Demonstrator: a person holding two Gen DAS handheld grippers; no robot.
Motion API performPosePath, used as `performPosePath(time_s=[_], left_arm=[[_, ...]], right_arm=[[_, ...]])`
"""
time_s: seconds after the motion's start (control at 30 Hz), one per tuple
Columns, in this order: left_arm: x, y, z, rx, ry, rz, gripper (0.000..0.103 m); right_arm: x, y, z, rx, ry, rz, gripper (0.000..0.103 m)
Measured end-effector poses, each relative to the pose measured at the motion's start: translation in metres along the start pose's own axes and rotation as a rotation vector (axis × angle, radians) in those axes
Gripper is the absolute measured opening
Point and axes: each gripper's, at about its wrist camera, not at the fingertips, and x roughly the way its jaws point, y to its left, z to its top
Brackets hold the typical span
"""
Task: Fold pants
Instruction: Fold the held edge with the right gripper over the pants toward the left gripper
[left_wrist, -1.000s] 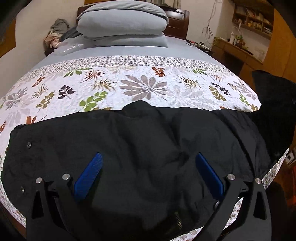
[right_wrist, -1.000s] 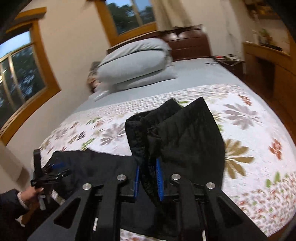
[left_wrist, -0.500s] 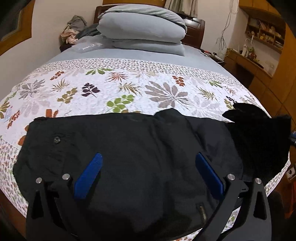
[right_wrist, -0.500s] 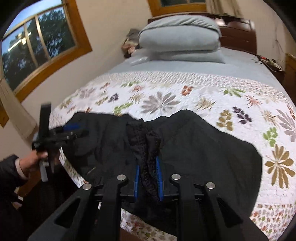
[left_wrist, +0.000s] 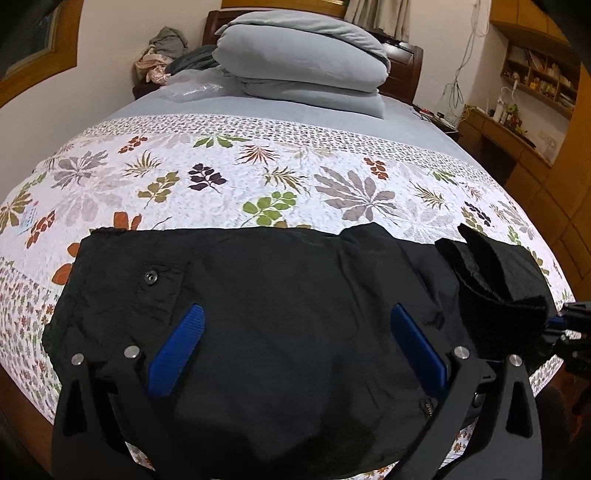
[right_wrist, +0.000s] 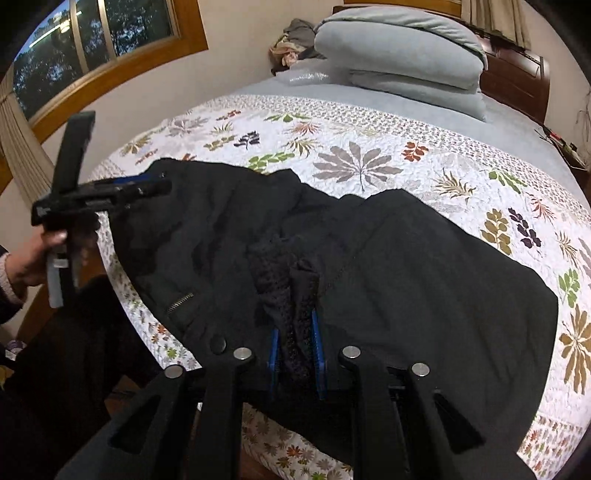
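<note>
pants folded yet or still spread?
Partly folded. The pants lie across the quilt, one end doubled over while the right gripper pinches a bunch of fabric.

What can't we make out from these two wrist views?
- Near edge of the black pants: left wrist view, covered by the open left claw and cut by the frame bottom.
- Cloth layers pinched in the right claw: right wrist view, dark bunched mesh, count unreadable.
- Shelf items: left wrist view, too small.
- Left claw: right wrist view, motion-blurred.
</note>
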Motion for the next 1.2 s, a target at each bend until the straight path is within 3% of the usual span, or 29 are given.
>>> performPosePath(time_s=[0.63,0.7,0.83,0.9,1.0,1.1,1.2], left_arm=[[-0.001,0.003,0.002,-0.002,-0.004,0.021,0.101],[-0.001,0.004,0.002,-0.004,-0.004,0.021,0.101],[-0.002,0.005,0.003,-0.009,-0.007,0.02,0.101],[-0.002,0.006,0.004,-0.012,-0.007,0.015,0.101],[-0.002,0.005,0.003,-0.012,-0.006,0.011,0.101],[-0.003,0.005,0.003,-0.016,-0.008,0.006,0.101],[-0.003,0.006,0.002,-0.024,-0.005,0.001,0.101]], right_arm=[[0.015,0.001,-0.011,-0.006,0.036,-0.027,0.018],[0.018,0.004,-0.013,-0.014,0.052,-0.015,0.028],[0.01,0.013,-0.017,-0.004,0.06,0.057,0.064],[-0.004,0.013,-0.015,0.033,0.02,0.099,0.064],[-0.017,0.004,-0.007,0.064,-0.026,0.006,0.064],[-0.009,0.004,-0.005,-0.006,-0.003,-0.082,0.063],[0.005,0.002,-0.007,-0.013,0.029,-0.084,0.053]])
